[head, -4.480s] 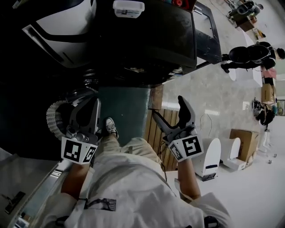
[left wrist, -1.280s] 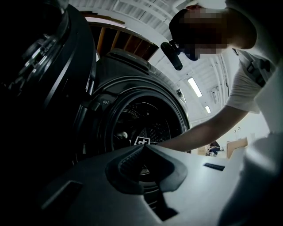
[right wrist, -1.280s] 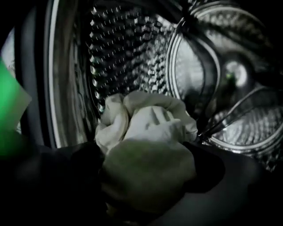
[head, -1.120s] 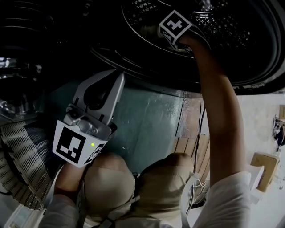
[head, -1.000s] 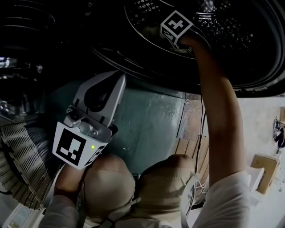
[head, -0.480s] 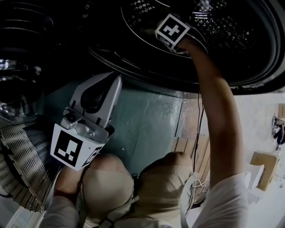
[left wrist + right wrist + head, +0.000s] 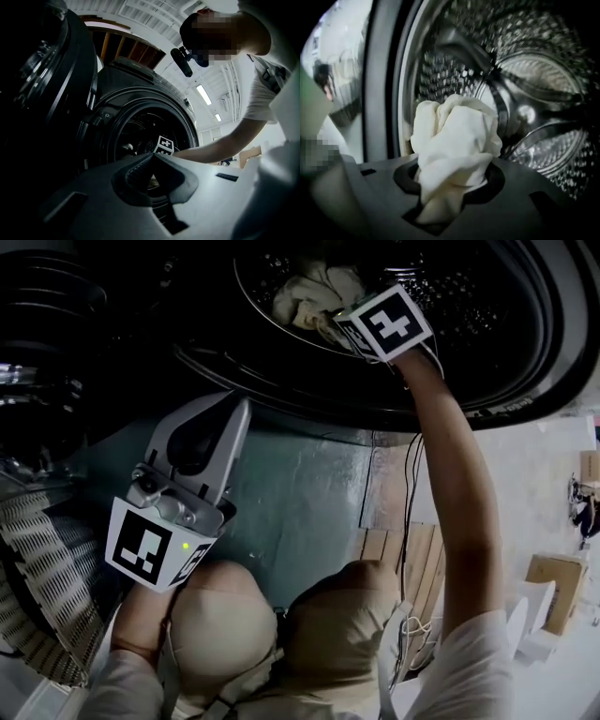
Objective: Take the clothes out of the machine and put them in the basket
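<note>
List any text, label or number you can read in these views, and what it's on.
Nothing legible.
Washing machine rim: pale print, too small and blurred to read.
Marker cubes: black-and-white square patterns only, no words.

In the washer drum (image 7: 536, 89), a cloth (image 7: 454, 140) sits between my right gripper's (image 7: 451, 186) jaws, which have just been closing on it. My left gripper (image 7: 234, 423) hangs outside, below the opening, with the basket (image 7: 47, 568) to its left.
</note>
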A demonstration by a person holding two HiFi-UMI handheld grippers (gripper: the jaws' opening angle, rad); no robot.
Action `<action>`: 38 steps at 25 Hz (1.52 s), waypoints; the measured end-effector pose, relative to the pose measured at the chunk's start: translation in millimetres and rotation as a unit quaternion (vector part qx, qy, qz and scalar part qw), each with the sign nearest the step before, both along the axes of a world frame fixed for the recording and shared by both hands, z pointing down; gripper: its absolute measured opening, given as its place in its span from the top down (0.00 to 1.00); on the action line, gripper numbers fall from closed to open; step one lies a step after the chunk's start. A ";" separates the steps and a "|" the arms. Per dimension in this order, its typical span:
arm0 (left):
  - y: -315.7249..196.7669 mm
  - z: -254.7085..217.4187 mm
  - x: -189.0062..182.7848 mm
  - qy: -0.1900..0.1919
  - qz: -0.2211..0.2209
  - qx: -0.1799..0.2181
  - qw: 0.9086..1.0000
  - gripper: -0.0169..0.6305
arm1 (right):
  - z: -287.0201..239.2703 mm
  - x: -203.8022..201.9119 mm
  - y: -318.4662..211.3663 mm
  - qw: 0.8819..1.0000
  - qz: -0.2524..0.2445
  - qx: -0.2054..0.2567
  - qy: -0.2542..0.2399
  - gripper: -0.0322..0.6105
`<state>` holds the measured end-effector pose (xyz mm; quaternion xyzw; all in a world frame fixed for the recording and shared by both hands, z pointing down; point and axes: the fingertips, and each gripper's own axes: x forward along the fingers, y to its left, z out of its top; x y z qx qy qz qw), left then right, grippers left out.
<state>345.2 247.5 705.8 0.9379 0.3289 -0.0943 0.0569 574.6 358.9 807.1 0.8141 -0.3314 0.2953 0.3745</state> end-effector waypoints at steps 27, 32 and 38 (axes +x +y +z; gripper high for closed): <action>-21.4 -28.9 19.0 -0.037 -0.044 0.011 0.998 0.95 | -122.3 -194.6 18.9 0.935 -0.003 0.327 0.140 0.64; -14.1 -27.2 14.6 -0.025 -0.041 0.033 0.998 0.95 | -121.5 -193.8 17.4 0.927 -0.006 0.348 0.136 0.64; -25.2 -58.0 23.4 -0.062 -0.082 0.057 0.993 0.95 | -150.9 -203.3 4.6 0.930 -0.012 0.353 0.098 0.64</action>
